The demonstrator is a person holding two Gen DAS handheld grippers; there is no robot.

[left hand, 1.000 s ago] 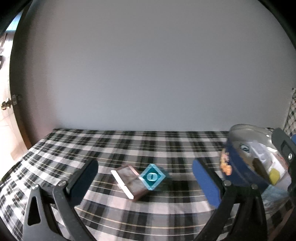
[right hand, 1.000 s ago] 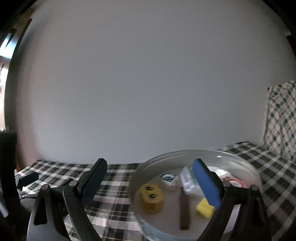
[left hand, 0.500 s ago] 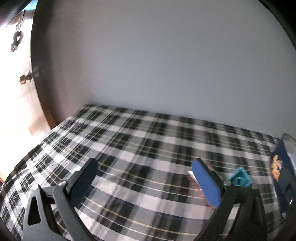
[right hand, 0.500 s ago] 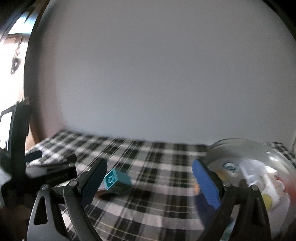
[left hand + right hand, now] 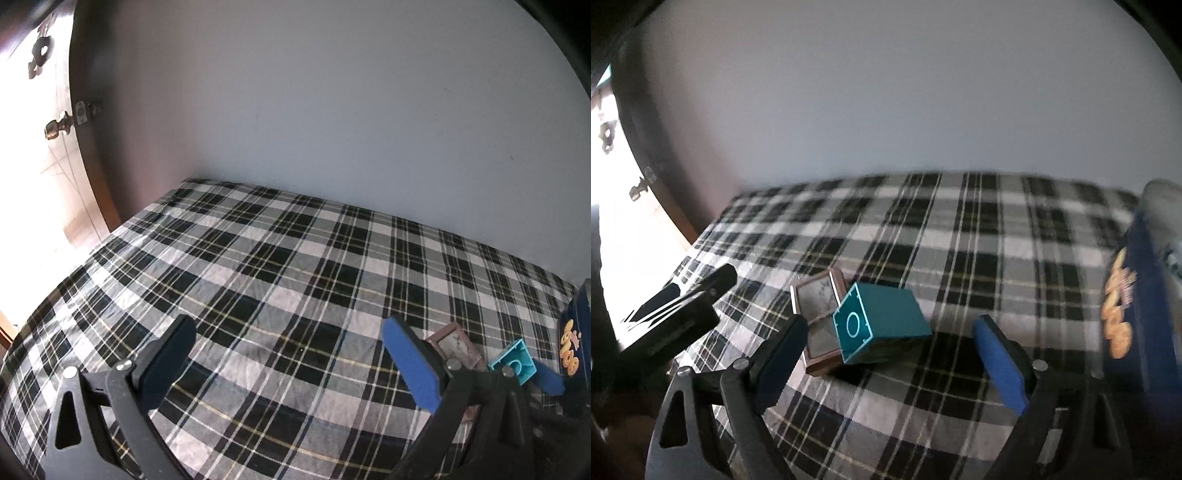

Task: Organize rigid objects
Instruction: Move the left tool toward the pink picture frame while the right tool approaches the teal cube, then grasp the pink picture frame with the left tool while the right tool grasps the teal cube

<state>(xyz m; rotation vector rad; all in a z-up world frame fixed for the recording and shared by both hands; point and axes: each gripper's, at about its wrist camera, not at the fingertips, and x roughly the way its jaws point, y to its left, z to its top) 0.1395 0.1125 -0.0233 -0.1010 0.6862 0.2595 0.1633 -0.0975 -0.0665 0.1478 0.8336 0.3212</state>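
Plaid cloth (image 5: pixel 280 266), black, white and grey with thin yellow lines, covers the flat surface in the left wrist view and runs back to a pale wall (image 5: pixel 332 92). Left gripper (image 5: pixel 288 354): blue-padded fingers spread wide over bare cloth, nothing between them. To its right, partly behind the right finger, lies a flat brown framed piece (image 5: pixel 452 341); just beyond it a teal block (image 5: pixel 513 362) shows its hollow underside. A blue pad of the other tool lies just right of the block. Dark blue tin (image 5: pixel 578 339) with orange print at the right edge, cut off by the frame. Brown door frame with a brass knob (image 5: pixel 55 127) at far left. Right wrist view, somewhat blurred: right gripper (image 5: pixel 890 350), jaws apart and lately closing a little, pads touching nothing. Teal block (image 5: pixel 879 326), tilted, circle-marked end facing the camera, sits in the gap nearer the left finger, leaning on the brown framed piece (image 5: pixel 820 317), which lies flat on the plaid cloth (image 5: pixel 979 251). The left gripper's black body (image 5: pixel 672 317) shows at left. Dark blue tin (image 5: pixel 1134 295) at right, its clear rim above; contents not visible.
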